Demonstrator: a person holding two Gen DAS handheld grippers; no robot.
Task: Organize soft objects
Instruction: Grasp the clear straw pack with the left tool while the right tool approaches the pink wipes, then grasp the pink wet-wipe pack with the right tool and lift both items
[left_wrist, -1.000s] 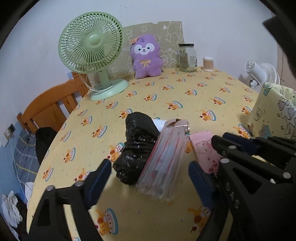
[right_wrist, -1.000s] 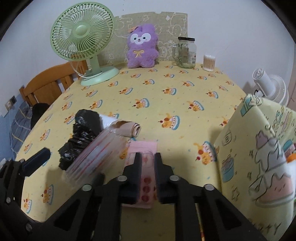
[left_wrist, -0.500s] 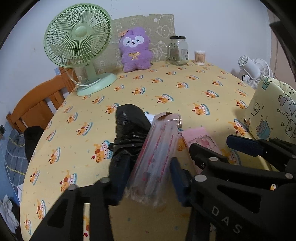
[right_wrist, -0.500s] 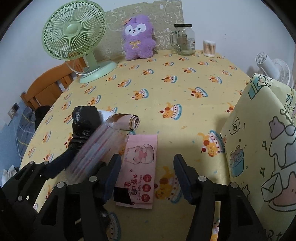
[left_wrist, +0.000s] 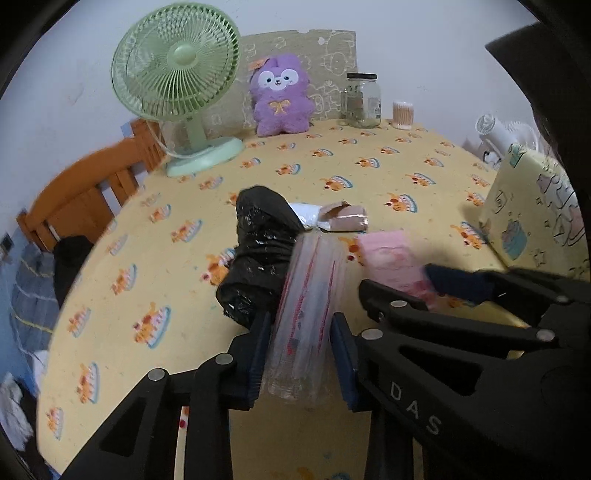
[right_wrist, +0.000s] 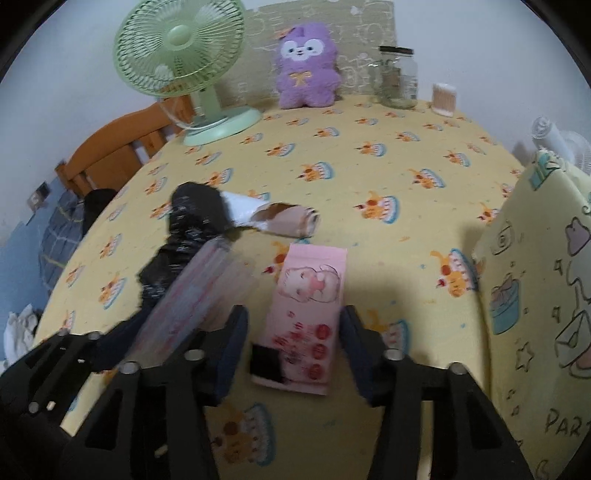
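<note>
My left gripper (left_wrist: 299, 350) is shut on a clear plastic packet with red print (left_wrist: 308, 306), which also shows in the right wrist view (right_wrist: 192, 295). A crumpled black plastic bag (left_wrist: 258, 254) lies just left of it. My right gripper (right_wrist: 291, 343) is open, its fingers either side of a pink tissue pack (right_wrist: 306, 317) lying flat on the yellow tablecloth (right_wrist: 369, 177); it does not grip the pack. A rolled white and beige packet (right_wrist: 280, 219) lies behind the pack. A purple plush toy (right_wrist: 306, 66) sits at the far edge.
A green desk fan (left_wrist: 177, 81) stands at the back left. A glass jar (left_wrist: 362, 99) and a cup of cotton swabs (left_wrist: 402, 115) stand at the back. A yellow cartoon gift bag (right_wrist: 539, 295) stands at the right. A wooden chair (left_wrist: 92, 192) is left of the table.
My left gripper has closed onto the clear packet. My right gripper, shut on the pink pack a second ago, has opened and now straddles it.
</note>
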